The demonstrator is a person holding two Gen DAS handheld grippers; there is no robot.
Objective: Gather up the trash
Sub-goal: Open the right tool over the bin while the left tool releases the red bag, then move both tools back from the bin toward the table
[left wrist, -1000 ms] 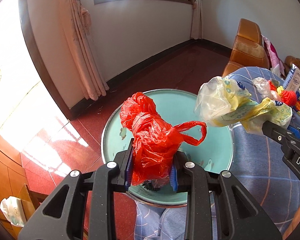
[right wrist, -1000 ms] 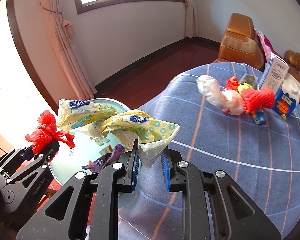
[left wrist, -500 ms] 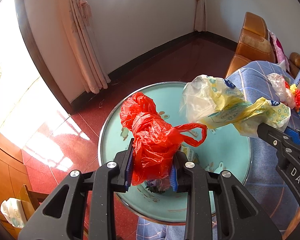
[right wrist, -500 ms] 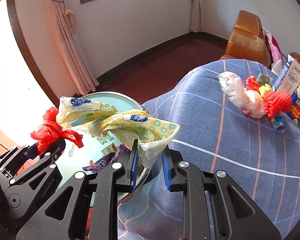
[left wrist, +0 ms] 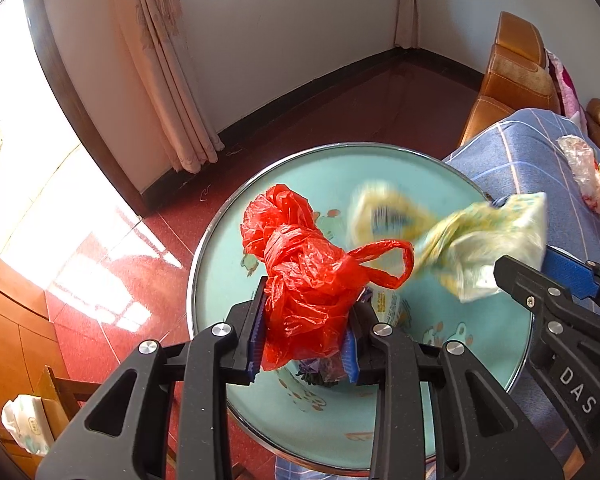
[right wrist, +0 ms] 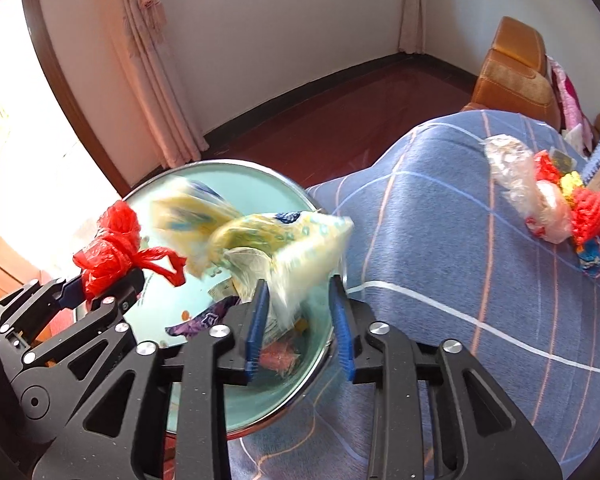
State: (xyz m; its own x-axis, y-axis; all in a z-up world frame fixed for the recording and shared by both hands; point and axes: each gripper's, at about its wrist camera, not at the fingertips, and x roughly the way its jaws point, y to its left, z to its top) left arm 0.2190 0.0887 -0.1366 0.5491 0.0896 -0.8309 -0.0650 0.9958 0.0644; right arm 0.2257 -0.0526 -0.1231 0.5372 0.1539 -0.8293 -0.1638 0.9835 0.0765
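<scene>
Left wrist: basin rim (left wrist: 196,264) beside floor (left wrist: 112,280)

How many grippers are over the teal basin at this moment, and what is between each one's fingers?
2. The left gripper clamps a red plastic bag; the right gripper, its jaws just opening, has a blurred yellow bag slipping out.

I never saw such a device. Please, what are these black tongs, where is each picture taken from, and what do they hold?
No robot: a person holds a black two-finger gripper in each hand, each carrying a camera looking along its fingers. One picture is from the left gripper, clamped on a crumpled red plastic bag; the other from the right gripper, whose jaws have just been opening around a blurred yellow-white plastic wrapper. Below is a round pale-green basin with wrappers inside. The blue checked cloth beside it carries a clear plastic bag and red netting.
</scene>
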